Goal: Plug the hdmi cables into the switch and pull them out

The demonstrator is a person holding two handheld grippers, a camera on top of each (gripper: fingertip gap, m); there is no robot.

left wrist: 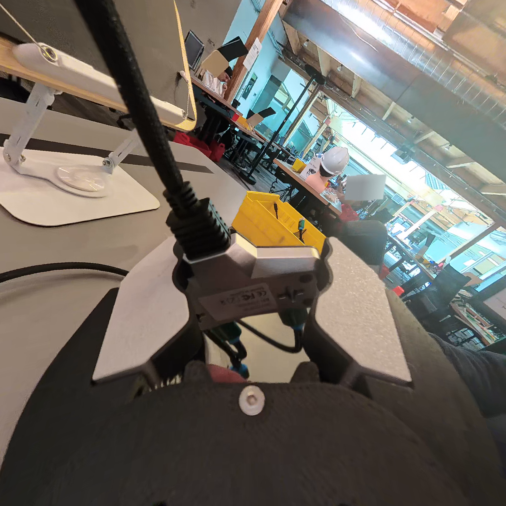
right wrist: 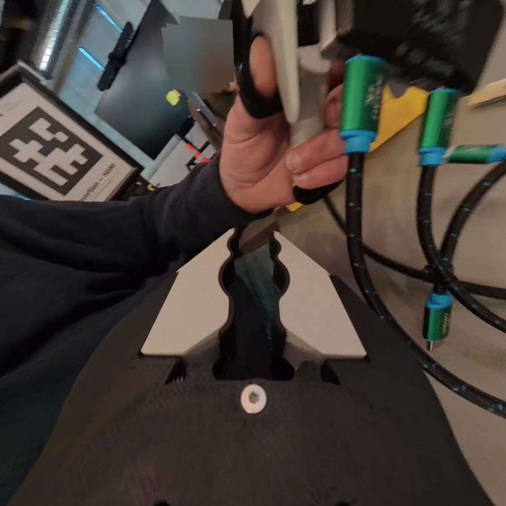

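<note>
In the left wrist view, my left gripper (left wrist: 252, 246) is shut on a silver HDMI switch (left wrist: 246, 276), held above the grey table. A thick black braided cable (left wrist: 153, 131) is plugged into its far end. Two green plugs (left wrist: 293, 317) sit in its near side. In the right wrist view these two green plugs (right wrist: 361, 101) hang from the switch at top right. A hand (right wrist: 257, 153) grips the left gripper's handle. Two loose green plugs (right wrist: 436, 320) lie among the cables at right. My right gripper (right wrist: 253, 235) is empty, with its jaws a narrow gap apart, below the hand.
A yellow bin (left wrist: 262, 221) stands on the table just behind the switch. A white stand (left wrist: 54, 175) carrying a wooden board is at the left. A black-and-white tag board (right wrist: 49, 145) leans at the left. Braided cables (right wrist: 356, 246) loop over the table at right. The left gripper's tips are roughly 15 cm from the right gripper's.
</note>
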